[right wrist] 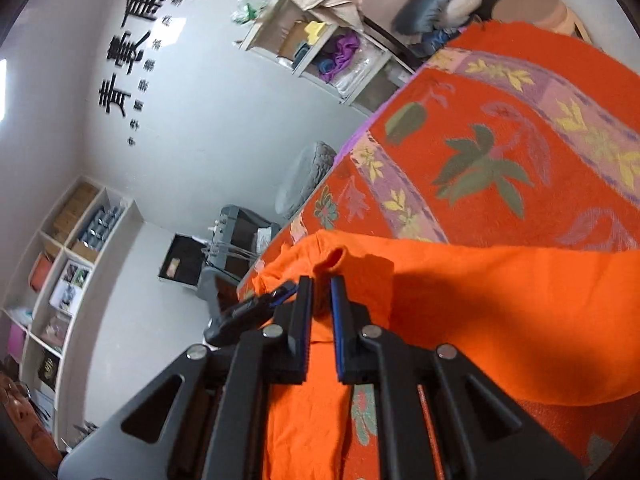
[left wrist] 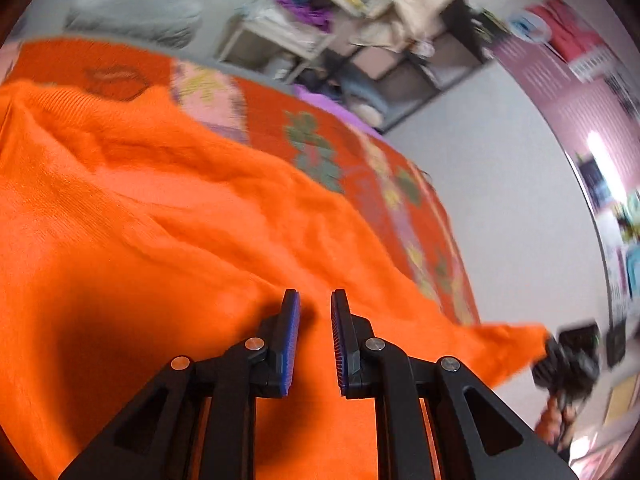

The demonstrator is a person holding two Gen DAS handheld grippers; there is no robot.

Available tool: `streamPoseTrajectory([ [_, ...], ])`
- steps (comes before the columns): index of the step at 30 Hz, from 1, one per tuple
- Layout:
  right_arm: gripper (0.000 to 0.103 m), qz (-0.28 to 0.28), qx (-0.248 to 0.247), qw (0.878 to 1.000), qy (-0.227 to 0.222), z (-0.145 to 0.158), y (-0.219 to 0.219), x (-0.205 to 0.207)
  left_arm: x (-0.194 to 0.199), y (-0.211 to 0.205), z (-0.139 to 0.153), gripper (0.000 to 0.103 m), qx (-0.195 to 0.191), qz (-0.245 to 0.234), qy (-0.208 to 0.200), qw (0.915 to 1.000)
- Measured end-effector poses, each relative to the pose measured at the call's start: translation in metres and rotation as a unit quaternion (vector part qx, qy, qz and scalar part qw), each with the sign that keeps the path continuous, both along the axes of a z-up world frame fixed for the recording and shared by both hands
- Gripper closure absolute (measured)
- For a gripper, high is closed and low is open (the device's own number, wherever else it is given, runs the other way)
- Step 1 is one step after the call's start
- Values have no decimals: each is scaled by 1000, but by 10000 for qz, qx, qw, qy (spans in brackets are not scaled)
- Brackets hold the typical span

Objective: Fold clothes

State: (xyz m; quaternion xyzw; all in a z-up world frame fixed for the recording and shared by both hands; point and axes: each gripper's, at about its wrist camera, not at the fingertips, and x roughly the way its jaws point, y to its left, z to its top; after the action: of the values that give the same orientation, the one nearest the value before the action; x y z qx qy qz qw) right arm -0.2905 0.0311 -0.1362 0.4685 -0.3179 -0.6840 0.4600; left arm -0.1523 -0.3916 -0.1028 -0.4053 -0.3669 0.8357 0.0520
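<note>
The left claw (left wrist: 315, 306) is narrowed to a pinch on a ridge of the orange garment (left wrist: 140, 220), which spreads ahead and to its left over the patterned blanket (left wrist: 360, 160). The right claw (right wrist: 321, 292) pinches a far edge. Best to keep both grips firm and lift evenly, so the fold lands flat.

A bright orange knit garment (left wrist: 140, 240) lies rumpled across the red flowered bedspread (left wrist: 320, 148), reaching that cover's near edge. One corner is lifted and stretched out past the bed's side; folds run diagonally.
</note>
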Motion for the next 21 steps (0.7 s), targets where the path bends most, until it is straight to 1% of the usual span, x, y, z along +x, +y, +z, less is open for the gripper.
streamPoseTrajectory([
  [2,94,-45,-190,9997,-127,-5,0,1,7,16,0,89,213,-313,66,9993],
  [3,94,-15,-274,9995,-131,-3,-4,2,7,25,-2,87,305,-459,34,9985],
  [4,95,46,-315,9995,-71,3,-10,4,4,33,-8,83,347,-597,-63,9976],
  [6,95,205,-394,9989,114,22,-28,11,-7,47,-21,82,449,-778,-263,9956],
  [8,95,480,-524,9969,343,51,-54,21,-15,48,-33,82,668,-664,-401,9947],
  [9,98,641,-624,9950,448,67,-69,26,-19,48,-39,82,777,-608,-470,9940],
  [10,98,835,-752,9921,560,83,-87,32,-18,45,-43,82,1001,-532,-501,9923],
  [12,98,1295,-943,9839,796,114,-130,49,-4,29,-44,82,1655,-331,-452,9846],
  [13,98,1533,-1025,9786,910,128,-152,57,7,19,-39,82,1804,-216,-345,9828],
  [15,98,1978,-1033,9678,1165,153,-199,75,33,-5,-23,82,1800,49,-109,9836],
  [16,98,2167,-1008,9631,1236,161,-222,83,46,-17,-18,79,1679,213,-101,9855],
  [17,98,2263,-955,9610,1267,164,-240,90,59,-30,-12,68,1557,377,-94,9870],
  [18,95,2276,-846,9608,1340,165,-251,96,70,-40,-10,56,1538,463,-130,9869],
  [19,93,2282,-751,9607,1393,163,-256,101,80,-50,-13,53,1633,462,-214,9853],
  [20,88,2281,-674,9608,1423,159,-254,105,87,-56,-15,52,1752,429,-269,9832],
  [21,66,2247,-619,9620,1424,154,-248,110,91,-56,-18,52,1855,347,-278,9816],
])
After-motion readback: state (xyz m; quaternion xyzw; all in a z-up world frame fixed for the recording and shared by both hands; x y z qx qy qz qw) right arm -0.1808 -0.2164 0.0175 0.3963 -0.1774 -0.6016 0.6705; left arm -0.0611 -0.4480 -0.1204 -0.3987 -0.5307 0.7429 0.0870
